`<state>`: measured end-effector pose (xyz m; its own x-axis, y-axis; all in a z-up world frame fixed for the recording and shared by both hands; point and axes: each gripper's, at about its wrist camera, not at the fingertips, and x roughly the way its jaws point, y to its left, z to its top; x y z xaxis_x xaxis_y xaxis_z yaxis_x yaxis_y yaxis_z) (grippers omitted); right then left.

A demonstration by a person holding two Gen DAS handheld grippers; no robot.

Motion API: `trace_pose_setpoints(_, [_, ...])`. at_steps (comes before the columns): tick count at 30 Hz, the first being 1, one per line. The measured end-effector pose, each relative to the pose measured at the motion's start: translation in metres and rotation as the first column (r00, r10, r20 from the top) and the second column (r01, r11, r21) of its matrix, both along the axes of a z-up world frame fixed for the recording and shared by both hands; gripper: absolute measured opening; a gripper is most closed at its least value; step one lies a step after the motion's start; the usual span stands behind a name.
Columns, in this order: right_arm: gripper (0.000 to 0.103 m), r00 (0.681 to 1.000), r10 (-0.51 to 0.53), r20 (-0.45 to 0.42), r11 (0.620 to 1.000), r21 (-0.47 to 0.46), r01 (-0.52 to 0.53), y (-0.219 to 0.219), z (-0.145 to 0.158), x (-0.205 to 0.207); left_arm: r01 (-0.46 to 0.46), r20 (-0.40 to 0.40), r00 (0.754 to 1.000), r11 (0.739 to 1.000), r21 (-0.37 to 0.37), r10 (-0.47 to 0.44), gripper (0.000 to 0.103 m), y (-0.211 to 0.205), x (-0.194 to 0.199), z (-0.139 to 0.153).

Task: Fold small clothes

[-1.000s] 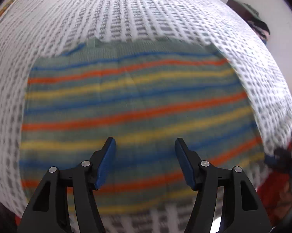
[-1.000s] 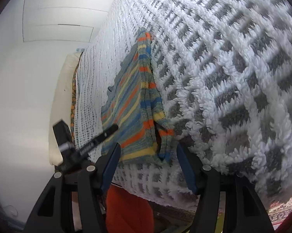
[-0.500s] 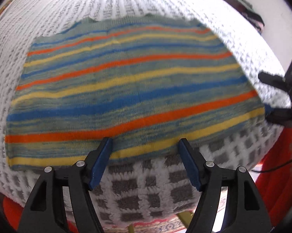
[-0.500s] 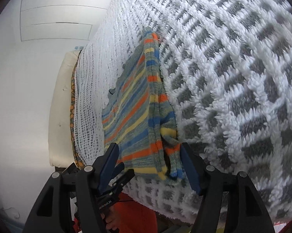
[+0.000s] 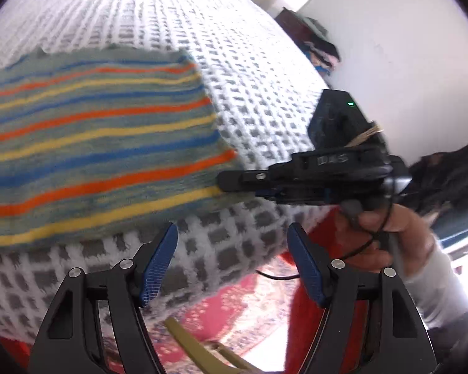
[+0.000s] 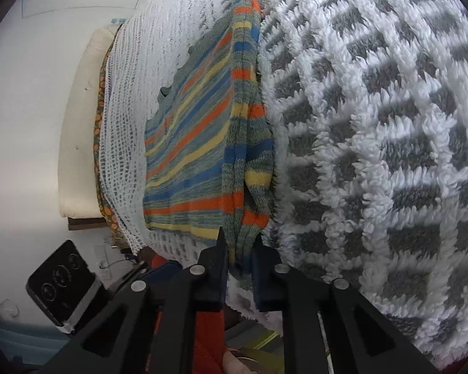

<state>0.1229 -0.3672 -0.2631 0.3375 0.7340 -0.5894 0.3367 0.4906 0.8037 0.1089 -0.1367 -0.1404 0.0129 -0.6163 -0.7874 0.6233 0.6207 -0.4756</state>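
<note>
Sweater (image 5: 103,152): flat on the bed's blanket (image 5: 249,62), near its front edge.
Right gripper (image 6: 238,268): jaws pinched on the sweater's corner.
Left gripper (image 5: 231,265): jaws wide, empty.
Tip: grab the other corner, lift together.

A white-and-grey checked fluffy blanket (image 5: 252,99) covered the bed, filling most of both views, with a patterned orange sheet (image 6: 101,143) and cream mattress edge (image 6: 78,124) showing at its far left side in the right wrist view. Near, below the bed edge, lay a red patterned rug (image 5: 234,311) with an olive-yellow object (image 5: 196,347) on it. Far right, dark furniture with piled clothes (image 5: 315,46) stood against a white wall (image 5: 405,46).
</note>
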Motion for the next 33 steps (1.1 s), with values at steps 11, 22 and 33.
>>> trace_pose_setpoints(11, [0.012, 0.999, -0.033, -0.016, 0.968, 0.247, 0.036, -0.012, -0.003, 0.007, 0.160, 0.561, 0.696, 0.858, 0.487, -0.448, 0.060, -0.088, -0.048, -0.010])
trace_pose_setpoints(22, [0.081, 0.998, -0.062, 0.012, 0.985, 0.161, 0.060, -0.037, 0.006, 0.043, 0.088, 0.557, 0.769, 0.915, 0.393, -0.313, 0.002, -0.092, -0.010, -0.012])
trace_pose_setpoints(33, [0.068, 0.992, -0.123, 0.002, 0.986, 0.110, 0.122, -0.055, -0.021, 0.156, 0.068, 0.558, 0.797, 0.953, 0.297, -0.230, 0.002, -0.077, -0.005, 0.006])
